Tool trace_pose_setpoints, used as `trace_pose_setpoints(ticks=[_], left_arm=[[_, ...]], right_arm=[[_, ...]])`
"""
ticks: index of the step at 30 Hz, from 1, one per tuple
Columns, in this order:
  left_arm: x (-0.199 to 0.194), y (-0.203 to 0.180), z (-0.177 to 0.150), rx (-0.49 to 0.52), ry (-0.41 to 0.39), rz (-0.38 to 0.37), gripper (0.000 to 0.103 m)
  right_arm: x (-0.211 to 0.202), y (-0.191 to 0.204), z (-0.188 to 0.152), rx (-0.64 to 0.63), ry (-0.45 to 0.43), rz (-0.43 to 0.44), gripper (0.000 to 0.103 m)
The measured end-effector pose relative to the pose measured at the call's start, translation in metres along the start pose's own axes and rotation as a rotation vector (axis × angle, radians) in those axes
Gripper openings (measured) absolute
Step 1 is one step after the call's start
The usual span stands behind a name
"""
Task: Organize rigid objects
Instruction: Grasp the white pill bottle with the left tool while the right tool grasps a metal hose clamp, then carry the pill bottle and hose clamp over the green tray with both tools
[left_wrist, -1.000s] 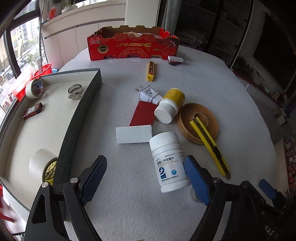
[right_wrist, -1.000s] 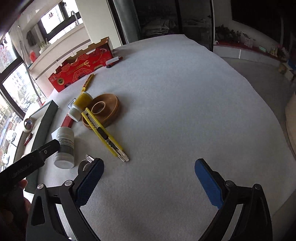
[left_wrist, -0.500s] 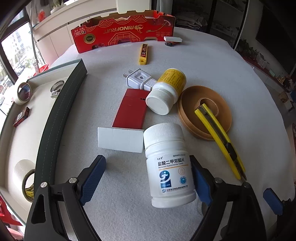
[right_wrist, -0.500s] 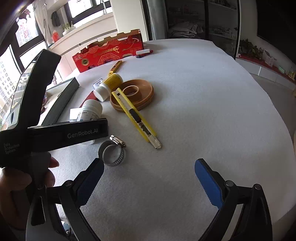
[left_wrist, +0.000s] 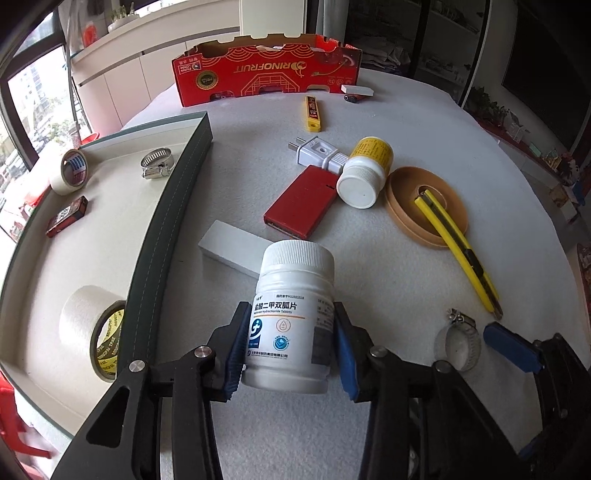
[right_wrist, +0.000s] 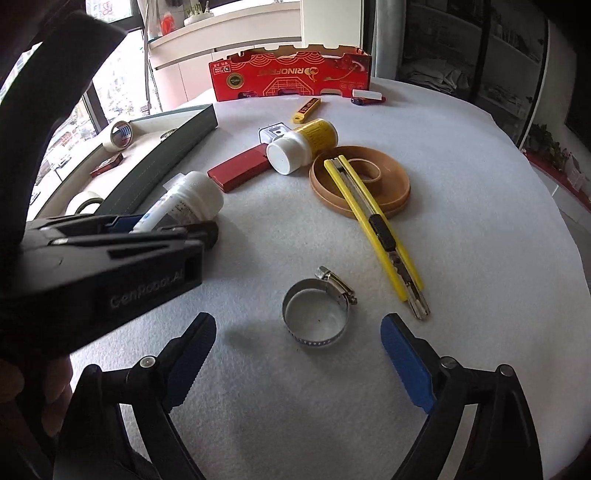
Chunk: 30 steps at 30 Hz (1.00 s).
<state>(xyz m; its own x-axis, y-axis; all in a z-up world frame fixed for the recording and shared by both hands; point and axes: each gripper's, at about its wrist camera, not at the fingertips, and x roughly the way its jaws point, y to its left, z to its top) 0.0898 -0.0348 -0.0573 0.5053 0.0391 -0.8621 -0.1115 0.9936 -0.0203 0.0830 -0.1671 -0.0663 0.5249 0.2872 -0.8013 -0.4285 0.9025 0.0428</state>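
With 2 tape rolls, a clamp and a small red box already in the tray (left_wrist: 184, 177), the left gripper (left_wrist: 291, 347) has just closed on the white bottle (left_wrist: 291, 321) while the right gripper (right_wrist: 299, 354), wide but narrowing, straddles the hose clamp (right_wrist: 316, 317), leaving much on the bench (right_wrist: 461, 221).
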Motion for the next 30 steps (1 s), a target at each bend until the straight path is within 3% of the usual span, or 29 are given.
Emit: trace_pose_setpoints(ticks=[7,10,20,30], left_arm=[[-0.011,0.007,-0.018,-0.01,-0.017,0.017,0.046],[-0.012,0.004,-0.02,-0.002,-0.035,0.033,0.046],[-0.021,0.002,-0.028,-0.026,-0.031,-0.017,0.043],[-0.051,0.002,-0.027,-0.012,-0.143,0.007,0.043]], right_arm=[[0.001,0.008,0.006,-0.055,-0.015,-0.021,0.042],[-0.005,0.006,-0.001,-0.052,-0.015,-0.011,0.043],[-0.024,-0.027,-0.018,0.073,0.022,0.014,0.043],[-0.03,-0.033,-0.01,0.111,0.046,0.023,0.043]])
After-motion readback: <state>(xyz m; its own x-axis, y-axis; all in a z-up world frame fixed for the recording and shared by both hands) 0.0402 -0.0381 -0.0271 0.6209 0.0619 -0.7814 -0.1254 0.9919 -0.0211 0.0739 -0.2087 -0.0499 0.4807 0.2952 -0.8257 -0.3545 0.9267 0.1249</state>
